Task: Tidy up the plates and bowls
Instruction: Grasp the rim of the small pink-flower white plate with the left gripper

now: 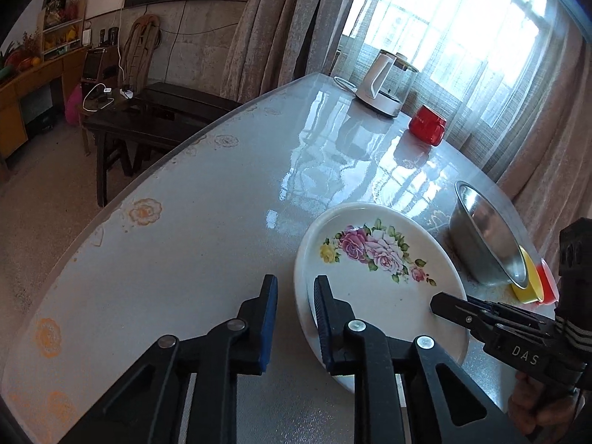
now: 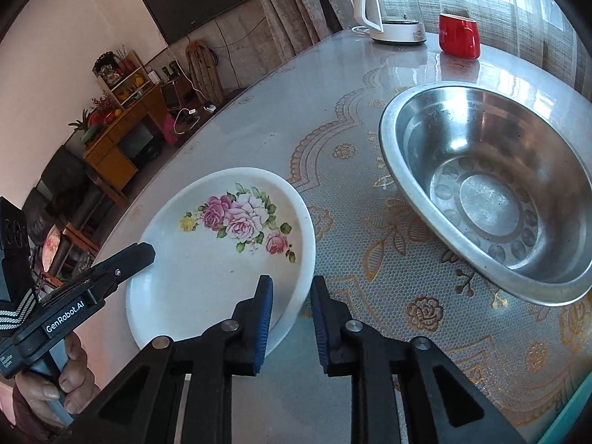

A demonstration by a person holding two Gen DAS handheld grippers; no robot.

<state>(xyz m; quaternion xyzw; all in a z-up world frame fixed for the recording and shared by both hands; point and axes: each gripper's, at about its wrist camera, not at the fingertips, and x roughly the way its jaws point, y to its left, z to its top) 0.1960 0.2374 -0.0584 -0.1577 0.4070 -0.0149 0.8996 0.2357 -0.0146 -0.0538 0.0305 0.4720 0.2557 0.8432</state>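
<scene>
My left gripper (image 1: 296,282) is angled down over the pale, glossy, flower-printed table (image 1: 185,259), at the left edge of the round white ceramic plate with pink roses painted on it (image 1: 373,296). My jaws here stand narrow. One blue pad is over the inside of the plate and the other is outside it, so the rim sits between them. A strip of table shows between the outer pad and the rim, so I am not clamped on it.

The plate lies flat on the table, between my two grippers.

My right gripper (image 2: 290,283) straddles the plate's right edge in the same way, with one pad over the white inside and one beyond the rim. This gap is narrow too, and I cannot tell whether the pads press on the rim.

Near the plate's right side, apart from it, stands the wide stainless steel bowl (image 2: 492,199), upright on the gold-patterned lace mat. Just beyond it, a small yellow bowl (image 1: 527,277) sits nested in a red one (image 1: 549,283).
</scene>
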